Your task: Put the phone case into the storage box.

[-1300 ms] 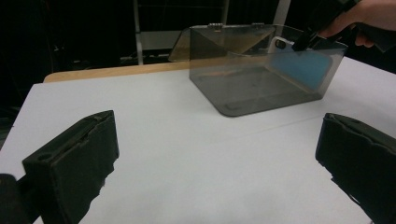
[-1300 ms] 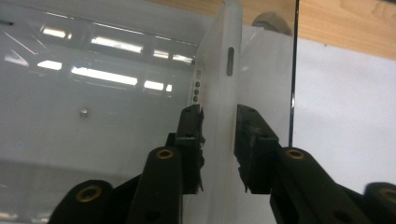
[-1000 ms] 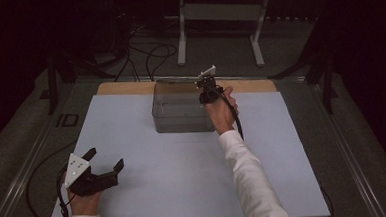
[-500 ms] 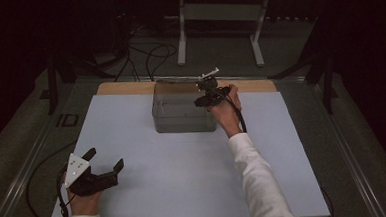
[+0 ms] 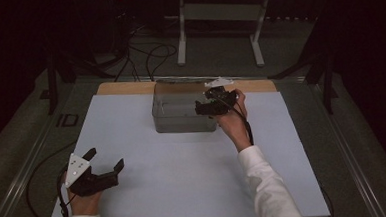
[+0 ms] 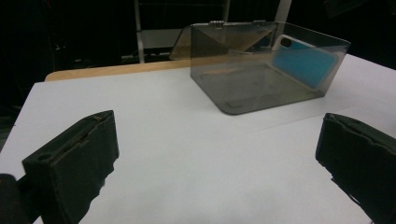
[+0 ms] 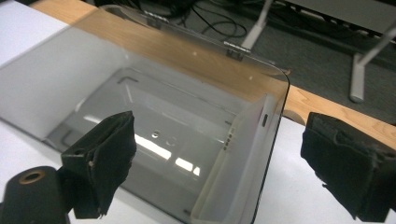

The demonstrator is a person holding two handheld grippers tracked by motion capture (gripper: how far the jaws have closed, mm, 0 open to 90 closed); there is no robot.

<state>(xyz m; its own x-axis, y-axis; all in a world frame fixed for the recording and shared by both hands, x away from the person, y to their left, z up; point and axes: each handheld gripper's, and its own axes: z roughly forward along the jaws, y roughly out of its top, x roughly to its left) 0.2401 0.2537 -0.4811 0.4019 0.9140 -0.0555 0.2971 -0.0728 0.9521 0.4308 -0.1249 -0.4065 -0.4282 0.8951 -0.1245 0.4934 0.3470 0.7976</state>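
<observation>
The right gripper point(image 5: 206, 102), its jaws just having been opening, is standing wide apart and empty above the clear box point(image 5: 181, 114), where the phone point(image 7: 243, 158) is leaning against 1 wall, seemingly delivered.

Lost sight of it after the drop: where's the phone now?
The phone stands on edge inside the clear box, leaning against its right end wall, just below the open right gripper.

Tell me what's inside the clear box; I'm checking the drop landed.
A blue-backed phone stands on edge against one side wall of the clear box. The floor beside it is bare; the phone's screen side is not visible.
</observation>
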